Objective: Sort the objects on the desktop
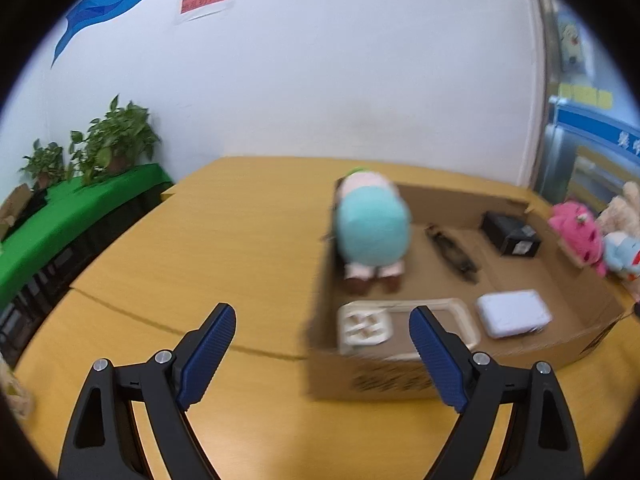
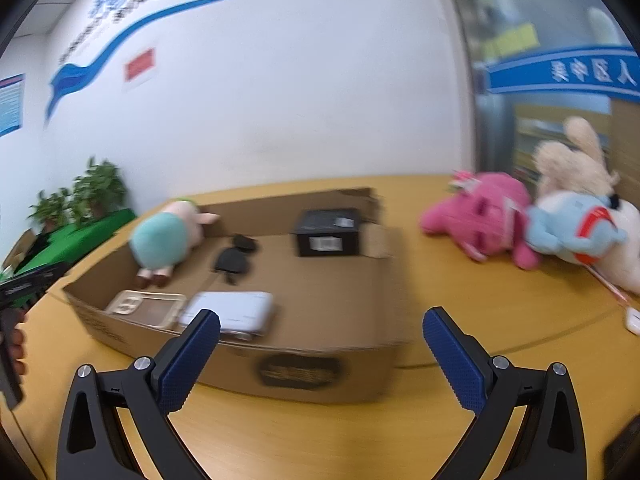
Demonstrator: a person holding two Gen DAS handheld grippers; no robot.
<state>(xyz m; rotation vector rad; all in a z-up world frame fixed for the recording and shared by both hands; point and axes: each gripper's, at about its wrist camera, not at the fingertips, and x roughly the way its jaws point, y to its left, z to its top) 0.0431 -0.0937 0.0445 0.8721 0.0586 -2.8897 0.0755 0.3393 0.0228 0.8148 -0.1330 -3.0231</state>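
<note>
Both claws [image 1: 322,354] [image 2: 321,354] spread, empty; plush toy [image 1: 372,232] in cardboard box [image 1: 520,350], feet toward camera.

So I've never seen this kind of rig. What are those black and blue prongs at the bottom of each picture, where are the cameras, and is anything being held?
No robot arm here: a person holds a hand-held claw in each hand, and a fisheye camera on each looks forward along its two fingers. The prongs are those fingers, black with blue ribbed pads. One picture looks out over the left claw, the other over the right claw. Both stand open with nothing between the pads.

On the yellow wooden table sits a shallow brown cardboard box. In it lie a teal and pink plush toy, a black square box, a flat white case, a clear plastic tray and a small black item too blurred to name. Outside it, to the right, lie a pink plush toy, a light blue plush toy and a beige plush toy.
</note>
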